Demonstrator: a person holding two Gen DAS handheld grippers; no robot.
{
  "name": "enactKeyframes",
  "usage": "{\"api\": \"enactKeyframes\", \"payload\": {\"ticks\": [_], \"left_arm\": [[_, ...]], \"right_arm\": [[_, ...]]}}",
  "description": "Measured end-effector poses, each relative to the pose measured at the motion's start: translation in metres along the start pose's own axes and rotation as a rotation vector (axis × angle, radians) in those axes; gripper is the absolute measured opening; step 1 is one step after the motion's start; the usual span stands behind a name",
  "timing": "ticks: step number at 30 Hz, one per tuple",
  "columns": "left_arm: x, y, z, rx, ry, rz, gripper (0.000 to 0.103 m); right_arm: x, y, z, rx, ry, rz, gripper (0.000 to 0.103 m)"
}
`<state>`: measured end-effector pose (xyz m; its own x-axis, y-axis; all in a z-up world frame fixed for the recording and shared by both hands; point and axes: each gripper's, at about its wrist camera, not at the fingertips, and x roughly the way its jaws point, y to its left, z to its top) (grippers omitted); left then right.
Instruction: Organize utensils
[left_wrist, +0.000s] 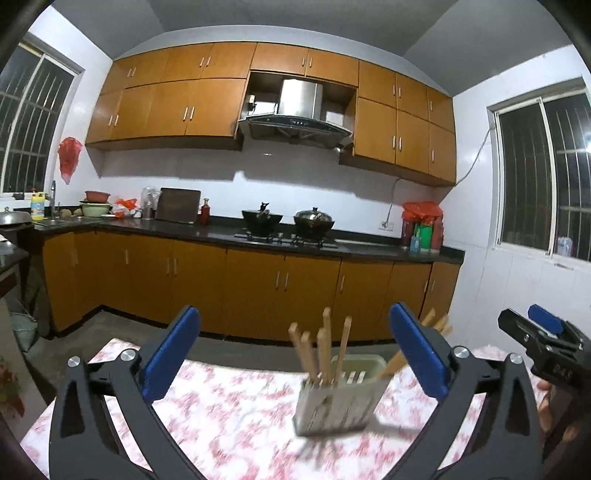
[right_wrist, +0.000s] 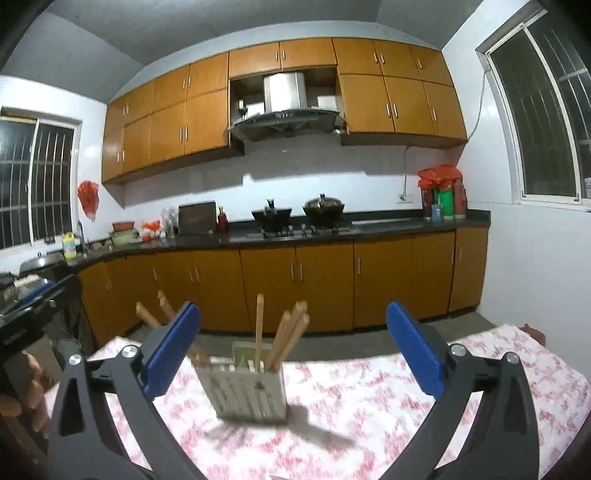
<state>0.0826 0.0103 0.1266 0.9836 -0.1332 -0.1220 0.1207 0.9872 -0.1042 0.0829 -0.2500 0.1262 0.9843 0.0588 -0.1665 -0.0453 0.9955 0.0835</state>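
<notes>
On the pink-flowered table (right_wrist: 369, 413), at twelve o'clock: slotted holder (right_wrist: 251, 391) with chopsticks (right_wrist: 259, 328) upright and fanned. Left claw (left_wrist: 295, 354) and right claw (right_wrist: 291, 350) both spread wide, empty, holder apart. Likely risk: knocking leaning sticks, tipping holder. No readable writing.

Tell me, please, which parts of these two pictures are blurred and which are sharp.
Left wrist view: the utensil holder and tablecloth are smeared, while the cabinets look sharp. Right wrist view: the same blur on holder and cloth; both views bend straight lines.
</notes>
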Motion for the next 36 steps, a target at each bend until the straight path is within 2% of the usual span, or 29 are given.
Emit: {"api": "enactKeyframes", "payload": {"ticks": [4, 9, 11, 18, 23, 36], "left_arm": [[-0.022, 0.005, -0.023, 0.034, 0.025, 0.052, 0.101], [-0.041, 0.009, -0.051, 0.051, 0.057, 0.102, 0.101], [-0.045, 0.009, -0.060, 0.055, 0.076, 0.108, 0.101], [-0.054, -0.001, -0.089, 0.108, 0.145, 0.108, 0.101], [-0.060, -0.004, -0.103, 0.113, 0.165, 0.126, 0.101], [-0.060, -0.007, -0.129, 0.109, 0.246, 0.115, 0.101]], "right_arm": [[-0.015, 0.008, -0.023, -0.036, 0.040, -0.048, 0.099], [-0.038, 0.020, -0.056, -0.083, 0.007, -0.132, 0.099], [-0.044, 0.025, -0.069, -0.107, 0.019, -0.149, 0.099], [-0.051, 0.029, -0.100, -0.102, 0.116, -0.107, 0.099], [-0.056, 0.031, -0.112, -0.098, 0.138, -0.082, 0.099], [-0.052, 0.022, -0.141, -0.056, 0.219, -0.091, 0.099]]}}
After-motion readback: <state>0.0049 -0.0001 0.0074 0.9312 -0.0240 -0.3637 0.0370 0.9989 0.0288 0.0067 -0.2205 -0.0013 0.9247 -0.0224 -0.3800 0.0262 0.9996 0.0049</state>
